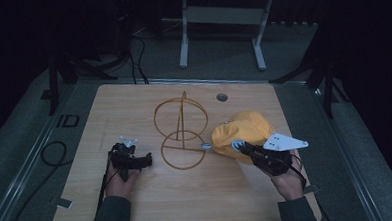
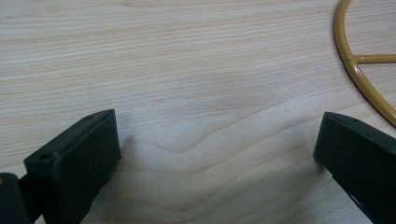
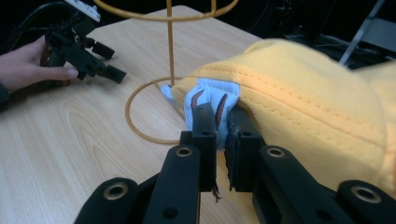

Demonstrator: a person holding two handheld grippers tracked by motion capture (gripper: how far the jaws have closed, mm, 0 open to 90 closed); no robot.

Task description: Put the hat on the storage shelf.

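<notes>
While the yellow fabric cap (image 1: 246,132) lies on the pale wooden counter (image 1: 198,200) just right of the golden wire hat stand (image 1: 180,125), the right gripper (image 3: 222,122) has its jaws clamped on the cap's white inner band. So the grasp looks made; hanging the cap on the stand seems left. The left gripper (image 1: 147,159) rests on the counter by the stand's base ring, jaws wide and empty, nothing blocking the way.

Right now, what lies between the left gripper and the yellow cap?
In the high view, the wire stand stands between the left gripper and the yellow cap; its base ring lies on the table there.
</notes>
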